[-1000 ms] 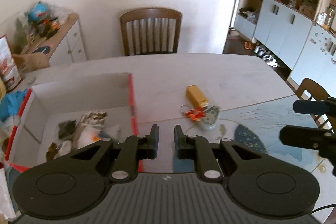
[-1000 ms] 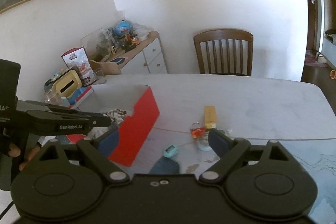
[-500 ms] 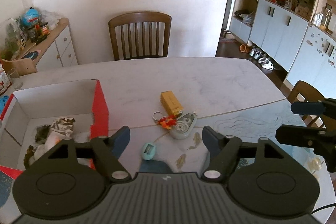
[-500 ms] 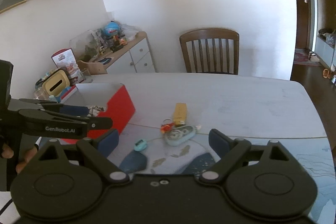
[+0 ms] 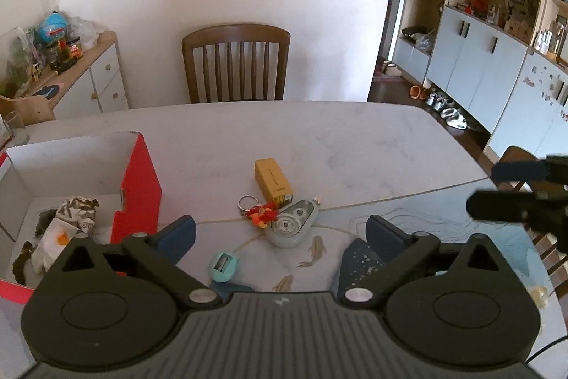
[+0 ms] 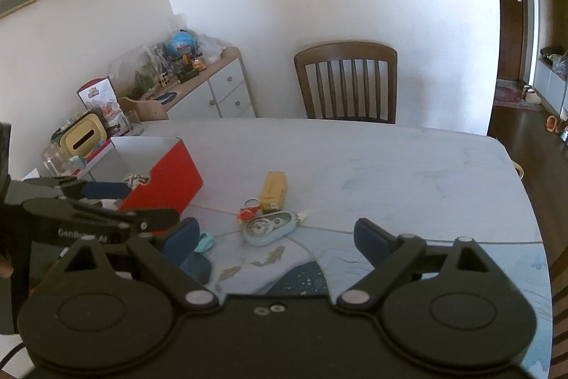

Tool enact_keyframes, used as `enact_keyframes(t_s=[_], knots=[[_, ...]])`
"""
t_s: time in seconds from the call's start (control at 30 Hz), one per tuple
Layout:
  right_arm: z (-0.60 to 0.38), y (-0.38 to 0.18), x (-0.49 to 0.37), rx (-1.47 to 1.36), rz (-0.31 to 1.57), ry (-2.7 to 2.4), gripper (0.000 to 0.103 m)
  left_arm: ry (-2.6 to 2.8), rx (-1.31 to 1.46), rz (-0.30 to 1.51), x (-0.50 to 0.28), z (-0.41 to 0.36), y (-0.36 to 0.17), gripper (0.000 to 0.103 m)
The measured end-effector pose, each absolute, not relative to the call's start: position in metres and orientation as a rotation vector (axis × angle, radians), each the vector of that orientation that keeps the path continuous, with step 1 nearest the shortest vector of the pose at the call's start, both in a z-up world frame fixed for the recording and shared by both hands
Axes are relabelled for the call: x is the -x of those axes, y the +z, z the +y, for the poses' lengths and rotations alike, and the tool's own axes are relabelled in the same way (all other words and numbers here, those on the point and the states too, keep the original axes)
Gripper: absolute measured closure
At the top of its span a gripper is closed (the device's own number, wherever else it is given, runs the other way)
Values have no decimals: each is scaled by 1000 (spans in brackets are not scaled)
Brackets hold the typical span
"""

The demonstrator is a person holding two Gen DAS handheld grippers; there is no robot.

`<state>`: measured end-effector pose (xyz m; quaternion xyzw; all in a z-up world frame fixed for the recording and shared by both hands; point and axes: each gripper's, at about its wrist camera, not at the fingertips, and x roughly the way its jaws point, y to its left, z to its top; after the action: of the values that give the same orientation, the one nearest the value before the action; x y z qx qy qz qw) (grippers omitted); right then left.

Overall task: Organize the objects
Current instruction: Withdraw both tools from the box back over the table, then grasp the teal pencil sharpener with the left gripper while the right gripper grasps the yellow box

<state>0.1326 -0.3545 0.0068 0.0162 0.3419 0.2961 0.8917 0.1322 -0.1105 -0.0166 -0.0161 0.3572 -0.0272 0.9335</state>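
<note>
A red-and-white box point(image 5: 136, 180) stands open on the table's left, with crumpled wrappers point(image 5: 76, 212) inside. It also shows in the right wrist view point(image 6: 167, 180). Loose on the table lie a yellow box point(image 5: 272, 182), a red keyring point(image 5: 261, 214), a grey-green correction tape dispenser point(image 5: 293, 226) and a small teal sharpener point(image 5: 224, 266). My left gripper point(image 5: 280, 237) is open and empty, above the table just short of these items. My right gripper point(image 6: 275, 235) is open and empty, to the right of the left one.
A wooden chair point(image 5: 236, 63) stands at the table's far side. A sideboard point(image 5: 71, 77) with clutter is at the far left. Cabinets point(image 5: 497, 34) line the right wall. A blue fish-pattern mat point(image 5: 319, 258) covers the near table point(image 5: 319, 137).
My left gripper has opened from nearly shut to wide and has swung right, away from the box, toward the loose items. My right gripper stayed open and shifted right too.
</note>
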Motion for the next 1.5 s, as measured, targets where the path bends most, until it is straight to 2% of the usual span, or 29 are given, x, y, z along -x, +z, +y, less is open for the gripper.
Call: enact_keyframes(t_s=[0.47,1.07,1.23,1.4,1.47,1.5], knots=[[-330,-38,-193,-34,809,636,10,-61,127,817,-147,-105,-87,0],[-243,-89,-275,36,893,662,13,117,124,827,-190,-75,-141,0],[-228,-104,-292,23,935,640,18,139,109,838,-194,-75,-149,0],[-214,-115,-302,19,963,614,27,154,92,839,-197,-76,-152,2],[-208,-119,-305,20,972,610,29,163,92,837,-197,-76,-152,6],[-205,-121,-305,21,975,606,32,162,94,840,-198,-76,-152,12]])
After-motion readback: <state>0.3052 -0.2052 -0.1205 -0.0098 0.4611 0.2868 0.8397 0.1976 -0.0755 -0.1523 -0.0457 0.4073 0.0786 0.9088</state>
